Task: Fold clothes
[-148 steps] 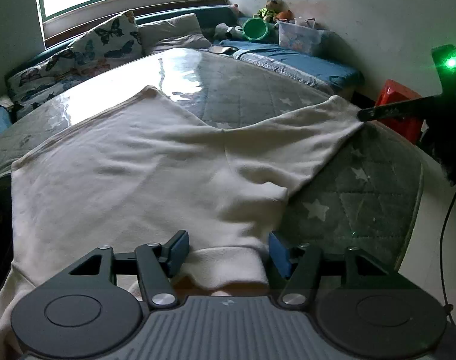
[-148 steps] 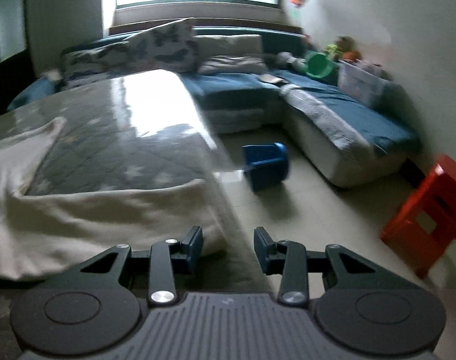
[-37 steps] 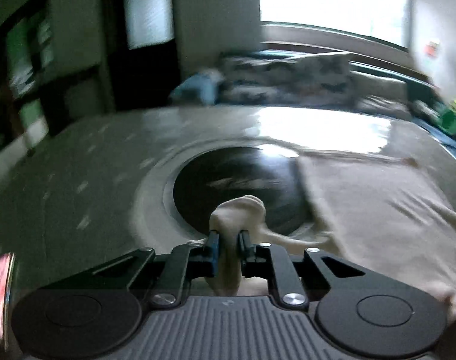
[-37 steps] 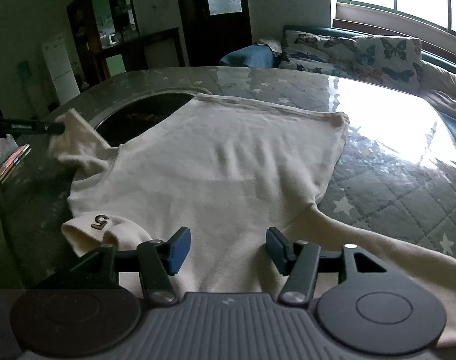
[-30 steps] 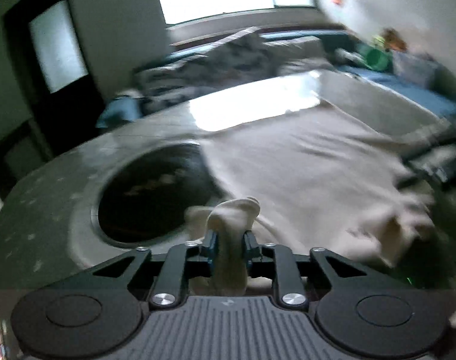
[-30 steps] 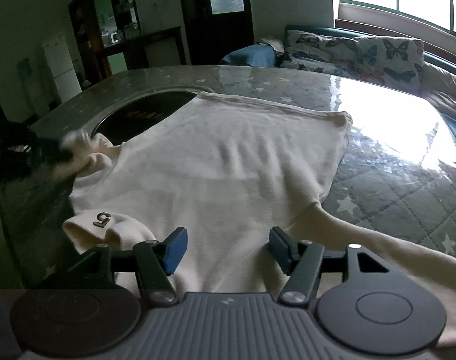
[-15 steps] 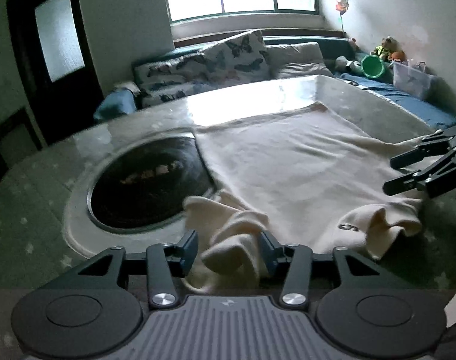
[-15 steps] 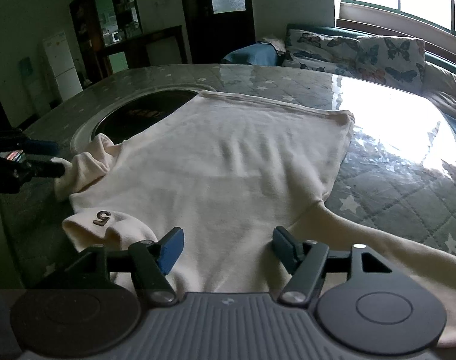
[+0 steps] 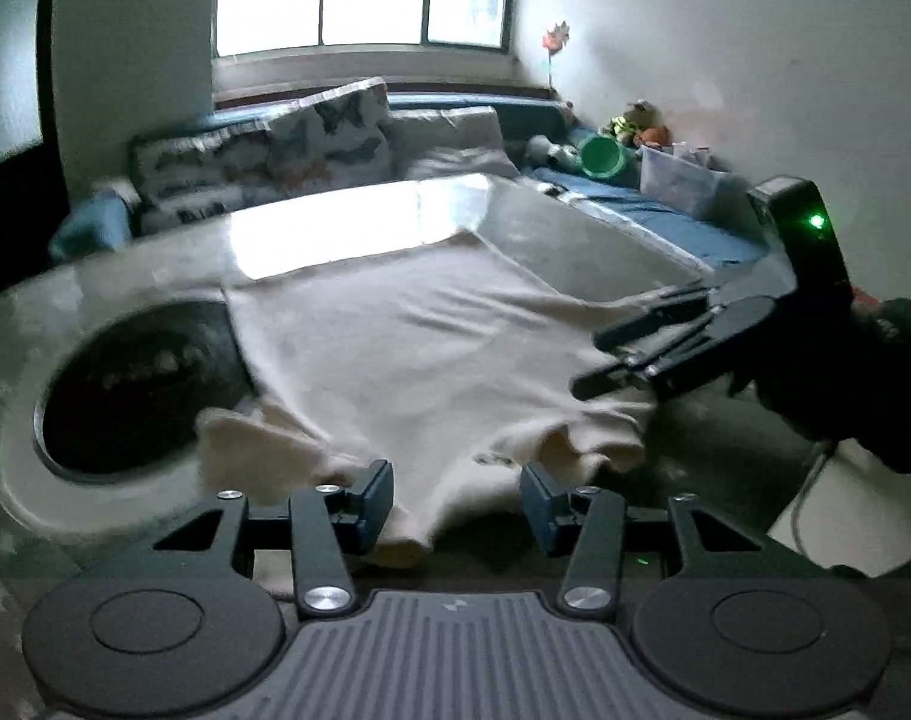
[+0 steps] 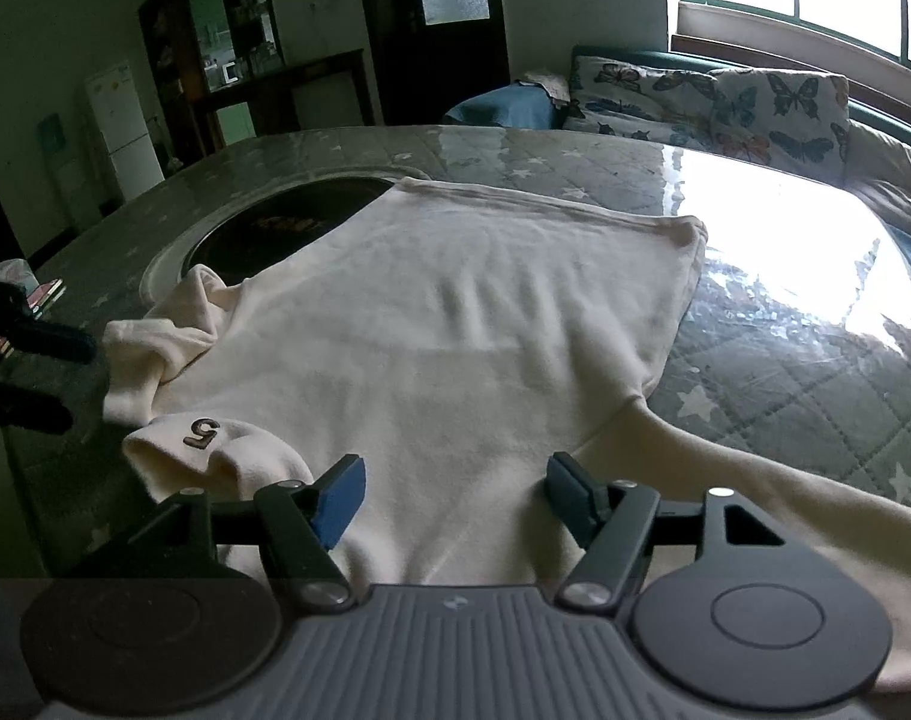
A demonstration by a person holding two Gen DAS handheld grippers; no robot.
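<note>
So the biggest thing here is the table (image 10: 785, 360), covered in a grey quilted star-print cloth under a shiny clear sheet, with a round dark recess (image 10: 287, 222) set into it. Behind it there's a sofa with butterfly cushions (image 10: 713, 96) under the window.

Spread flat over most of the table is the cream sweatshirt (image 10: 455, 324), body lying smooth, one edge overlapping the rim of the dark recess. One sleeve trails off toward the lower right of the right wrist view, and the other sleeve (image 10: 155, 342) sits bunched up on the left. A folded bit near the front has a small dark "5" (image 10: 200, 431) on it.

The right gripper (image 10: 455, 495) hovers over the near part of the sweatshirt, jaws spread wide, pinching nothing. The left gripper (image 9: 455, 495) is spread too, with the sweatshirt's edge lying loose between its jaws.
</note>
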